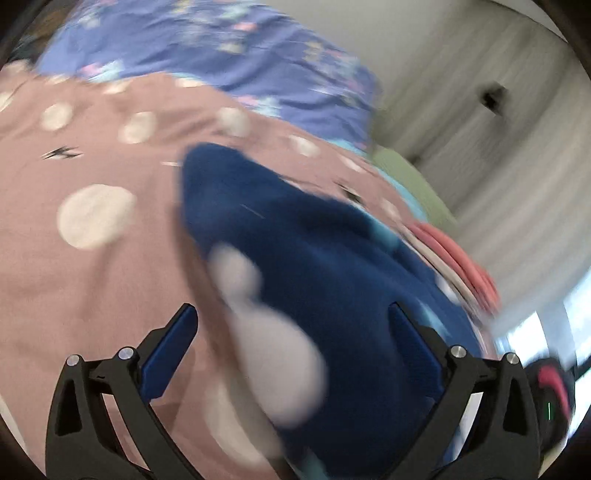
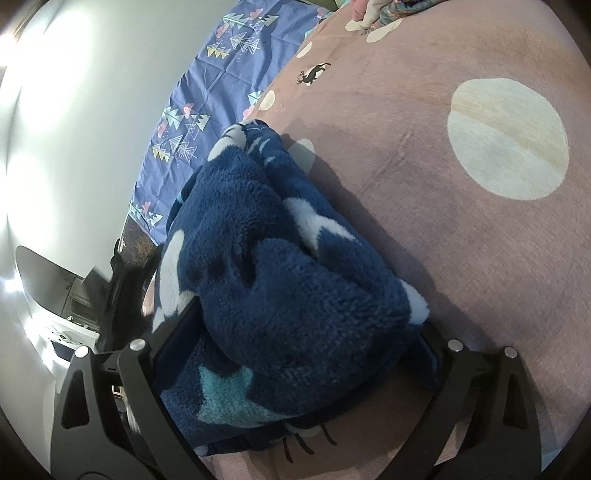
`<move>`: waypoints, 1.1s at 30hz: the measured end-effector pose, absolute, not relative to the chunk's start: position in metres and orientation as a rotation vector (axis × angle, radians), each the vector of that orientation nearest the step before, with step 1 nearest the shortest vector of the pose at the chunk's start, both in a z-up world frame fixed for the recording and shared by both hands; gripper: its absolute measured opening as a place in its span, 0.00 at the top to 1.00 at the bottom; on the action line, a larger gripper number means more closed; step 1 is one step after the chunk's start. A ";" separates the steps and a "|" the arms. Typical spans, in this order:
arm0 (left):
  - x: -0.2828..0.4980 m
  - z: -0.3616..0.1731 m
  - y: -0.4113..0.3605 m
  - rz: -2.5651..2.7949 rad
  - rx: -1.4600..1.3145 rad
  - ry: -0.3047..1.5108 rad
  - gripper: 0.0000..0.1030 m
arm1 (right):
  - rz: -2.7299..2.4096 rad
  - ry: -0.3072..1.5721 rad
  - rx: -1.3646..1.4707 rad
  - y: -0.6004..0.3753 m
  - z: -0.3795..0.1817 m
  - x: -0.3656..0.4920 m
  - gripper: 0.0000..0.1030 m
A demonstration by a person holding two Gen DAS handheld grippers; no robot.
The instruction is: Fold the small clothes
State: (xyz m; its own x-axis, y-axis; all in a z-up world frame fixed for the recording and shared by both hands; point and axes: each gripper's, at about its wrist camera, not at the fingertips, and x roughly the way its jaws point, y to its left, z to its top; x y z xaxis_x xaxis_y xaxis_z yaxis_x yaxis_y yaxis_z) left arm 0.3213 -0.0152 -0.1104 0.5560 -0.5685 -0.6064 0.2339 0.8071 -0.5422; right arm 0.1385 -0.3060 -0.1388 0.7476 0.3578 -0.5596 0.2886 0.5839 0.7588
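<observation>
A dark blue fleece garment with white and light blue patches lies bunched on the pink dotted blanket. My left gripper is open wide just above it. One white patch and the blue cloth sit between its fingers without being pressed, and the view is blurred. In the right wrist view the same garment fills the gap of my right gripper. Its jaws stand wide, both fingertips are partly covered by cloth, and the pads do not squeeze it.
The pink blanket spreads out to the right of the garment. A blue tree-print sheet lies beyond it beside a white wall. More clothes are piled at the far end. Pink folded items and a green one lie near the bed's edge.
</observation>
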 end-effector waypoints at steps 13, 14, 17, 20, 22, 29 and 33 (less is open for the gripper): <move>0.382 -0.130 -0.033 -0.579 -0.402 0.920 0.01 | 0.021 0.743 0.954 -0.299 -0.136 0.137 0.02; 0.382 -0.129 -0.034 -0.574 -0.395 0.914 0.04 | 0.020 0.742 0.950 -0.299 -0.136 0.137 0.02; 0.379 -0.126 -0.040 -0.621 -0.422 0.896 0.31 | 0.043 0.730 0.935 -0.299 -0.132 0.135 0.19; 0.369 -0.112 -0.046 -0.597 -0.354 0.852 0.44 | 0.078 0.716 0.879 -0.297 -0.122 0.133 0.37; 0.361 -0.095 -0.043 -0.597 -0.347 0.826 0.48 | 0.085 0.697 0.802 -0.292 -0.108 0.130 0.46; 0.324 -0.026 -0.020 -0.629 -0.303 0.673 0.50 | 0.136 0.619 0.629 -0.293 -0.065 0.130 0.58; 0.306 0.003 0.001 -0.623 -0.303 0.607 0.50 | 0.200 0.559 0.536 -0.287 -0.040 0.130 0.58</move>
